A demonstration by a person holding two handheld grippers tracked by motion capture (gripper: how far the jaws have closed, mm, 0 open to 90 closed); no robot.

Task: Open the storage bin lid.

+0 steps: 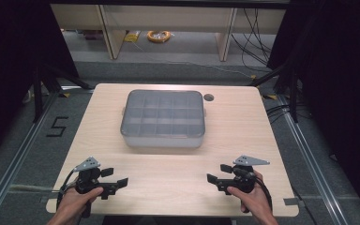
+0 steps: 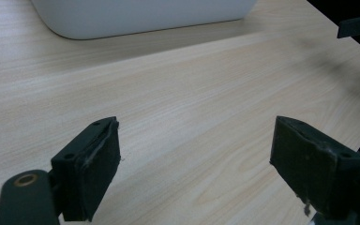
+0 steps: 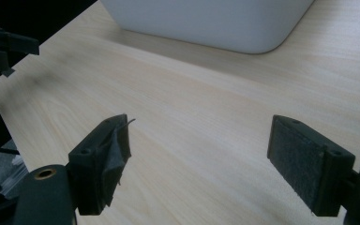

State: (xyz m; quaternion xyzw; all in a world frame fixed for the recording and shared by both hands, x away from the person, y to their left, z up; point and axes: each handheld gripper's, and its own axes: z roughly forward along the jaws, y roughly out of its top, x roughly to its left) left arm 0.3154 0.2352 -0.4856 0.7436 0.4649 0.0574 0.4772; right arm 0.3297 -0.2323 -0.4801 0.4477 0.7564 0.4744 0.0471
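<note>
High view: lidded compartment box (image 1: 162, 119), translucent grey, sits centre-far on the wooden table (image 1: 178, 183). Left gripper (image 1: 114, 179) and right gripper (image 1: 218, 174) rest low over the near edge, one at each corner, jaws facing inward, well apart from the box and from each other.

Left gripper view: jaws spread wide, nothing between them but bare tabletop. Box's pale wall (image 2: 140, 16) at top. Other gripper's jaw tip (image 2: 356, 26) at upper right.

Right gripper view: jaws wide apart, empty. Box corner (image 3: 215, 21) ahead, at the top edge.
</note>
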